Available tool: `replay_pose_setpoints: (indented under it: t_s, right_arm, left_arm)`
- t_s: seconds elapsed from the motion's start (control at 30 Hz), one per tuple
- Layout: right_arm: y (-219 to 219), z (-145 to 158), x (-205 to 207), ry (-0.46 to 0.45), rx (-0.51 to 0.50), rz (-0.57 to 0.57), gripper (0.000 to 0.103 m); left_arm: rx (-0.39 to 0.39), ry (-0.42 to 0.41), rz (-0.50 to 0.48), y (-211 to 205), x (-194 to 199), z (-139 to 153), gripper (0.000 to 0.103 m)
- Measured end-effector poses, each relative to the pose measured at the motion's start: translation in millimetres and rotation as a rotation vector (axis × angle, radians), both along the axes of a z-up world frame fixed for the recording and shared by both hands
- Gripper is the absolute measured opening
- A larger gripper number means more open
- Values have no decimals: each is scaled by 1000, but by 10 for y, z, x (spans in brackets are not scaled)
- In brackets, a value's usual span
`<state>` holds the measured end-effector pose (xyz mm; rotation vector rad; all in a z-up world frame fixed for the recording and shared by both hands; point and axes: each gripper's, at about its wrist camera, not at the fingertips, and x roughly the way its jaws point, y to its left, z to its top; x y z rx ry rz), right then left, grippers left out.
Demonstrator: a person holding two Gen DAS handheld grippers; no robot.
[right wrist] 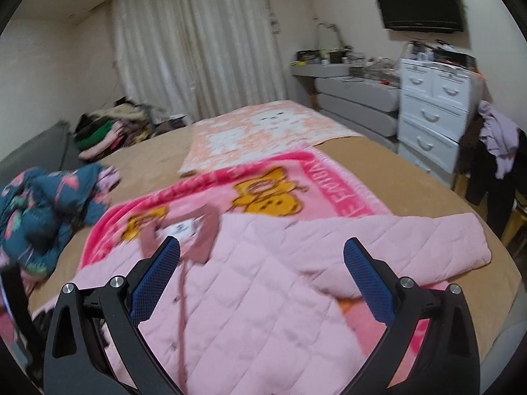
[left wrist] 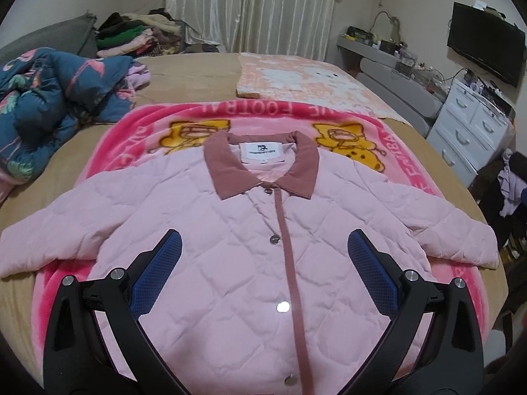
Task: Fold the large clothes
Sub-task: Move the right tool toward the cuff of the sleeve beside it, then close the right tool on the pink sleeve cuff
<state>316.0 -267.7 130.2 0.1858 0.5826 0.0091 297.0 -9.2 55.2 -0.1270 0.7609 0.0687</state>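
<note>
A pink quilted jacket point(left wrist: 230, 230) with a dusty-rose collar point(left wrist: 260, 168) lies buttoned and face up, sleeves spread, on a pink cartoon blanket point(left wrist: 395, 138). My left gripper point(left wrist: 265, 243) is open and empty, hovering above the jacket's chest over the button placket. My right gripper point(right wrist: 262, 253) is open and empty, above the jacket point(right wrist: 263, 279) on its right half, near the right sleeve point(right wrist: 411, 243). The right wrist view is blurred.
The blanket point(right wrist: 296, 177) lies on a tan bed point(left wrist: 191, 75). A crumpled blue floral quilt point(left wrist: 56, 98) sits at left, a peach patterned cloth point(left wrist: 303, 79) at the far end. A clothes pile point(left wrist: 138, 36), white drawers point(right wrist: 434, 108) and a wall TV point(right wrist: 418, 0) stand beyond.
</note>
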Motion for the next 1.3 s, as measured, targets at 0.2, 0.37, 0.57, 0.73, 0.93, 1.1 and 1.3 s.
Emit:
replay_pose_setpoints:
  t_s: [0.2,0.37,0.57,0.73,0.93,1.1,1.3]
  right_arm:
    - [-445,-243,384,40,9,-122,99]
    - [-912,-490,523,81,42,-237,99]
    - [-1564,-831,586,129,80,-405,99]
    - [-2089,-1215,596,207,149,-542,99]
    - [-2507,-1633,595,282,208,-664,99]
    - [-2774,-1875,545,293,278,-730,99]
    - [-3013,-2101,523,291,390,-752,99]
  left_arm:
    - [19,12,-10,-24,277,-131,95]
    - [13,24,1,40,464,-285,95]
    - [-2,52,35,213,636,-522,95]
    - [13,86,60,290,730,-684,95]
    - [42,112,53,249,765,-809,95]
    - [58,131,51,240,800,-891,95]
    - [67,150,57,274,838,-960,95]
